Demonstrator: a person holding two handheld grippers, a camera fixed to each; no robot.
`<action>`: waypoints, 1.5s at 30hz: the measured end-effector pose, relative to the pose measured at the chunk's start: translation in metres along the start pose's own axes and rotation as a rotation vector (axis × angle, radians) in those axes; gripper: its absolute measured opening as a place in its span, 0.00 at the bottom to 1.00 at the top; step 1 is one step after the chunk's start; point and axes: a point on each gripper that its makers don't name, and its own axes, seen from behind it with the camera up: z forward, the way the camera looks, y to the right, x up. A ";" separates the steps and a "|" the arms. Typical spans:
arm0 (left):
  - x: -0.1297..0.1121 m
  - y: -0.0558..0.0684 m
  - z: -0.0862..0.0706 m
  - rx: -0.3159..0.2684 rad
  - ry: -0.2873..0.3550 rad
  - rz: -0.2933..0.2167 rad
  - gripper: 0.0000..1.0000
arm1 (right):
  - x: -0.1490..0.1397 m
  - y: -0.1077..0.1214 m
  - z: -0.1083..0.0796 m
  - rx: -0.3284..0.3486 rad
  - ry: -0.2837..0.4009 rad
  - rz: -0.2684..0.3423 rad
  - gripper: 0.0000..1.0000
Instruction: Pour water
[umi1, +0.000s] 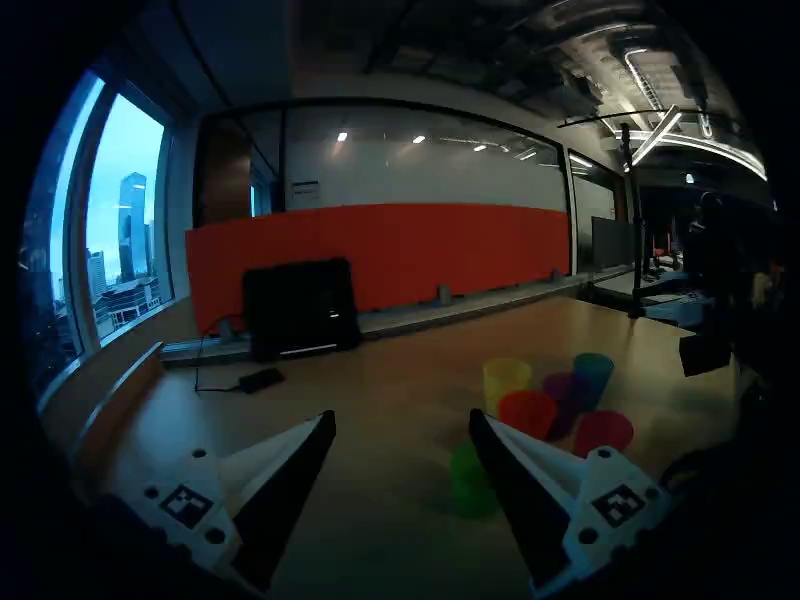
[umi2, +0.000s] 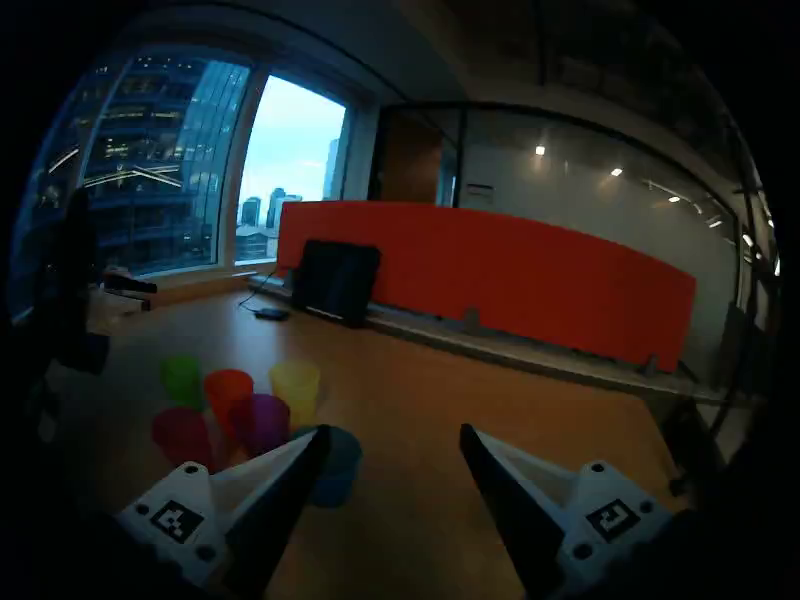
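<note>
Several coloured plastic cups stand grouped on the wooden table (umi1: 400, 390). In the left gripper view I see a yellow cup (umi1: 505, 380), an orange-red cup (umi1: 527, 412), a purple cup (umi1: 566, 392), a teal cup (umi1: 594, 373), a dark red cup (umi1: 603, 432) and a green cup (umi1: 470, 480). My left gripper (umi1: 402, 435) is open above the table, with the green cup just behind its right finger. In the right gripper view the cups sit at lower left: green (umi2: 182, 378), orange-red (umi2: 228, 392), yellow (umi2: 295, 386), purple (umi2: 259, 420), dark red (umi2: 181, 434), teal (umi2: 338, 465). My right gripper (umi2: 392, 445) is open, the teal cup beside its left finger.
A black monitor-like case (umi1: 300, 308) stands at the table's far side before an orange partition (umi1: 400, 250), with a small black device and cable (umi1: 258, 380) beside it. Windows (umi1: 115, 240) line the left. A dark stand (umi1: 632, 230) and dark equipment (umi1: 715, 300) rise at the right.
</note>
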 end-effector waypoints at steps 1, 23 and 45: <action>0.004 -0.002 0.000 0.011 0.014 -0.003 0.99 | 0.004 0.003 0.000 -0.019 0.015 0.008 1.00; 0.044 -0.040 -0.010 0.270 0.208 -0.027 0.99 | 0.042 0.040 -0.027 -0.362 0.220 0.070 1.00; -0.005 -0.057 -0.015 0.382 0.218 -0.044 0.99 | 0.049 0.054 -0.049 -0.473 0.256 0.117 1.00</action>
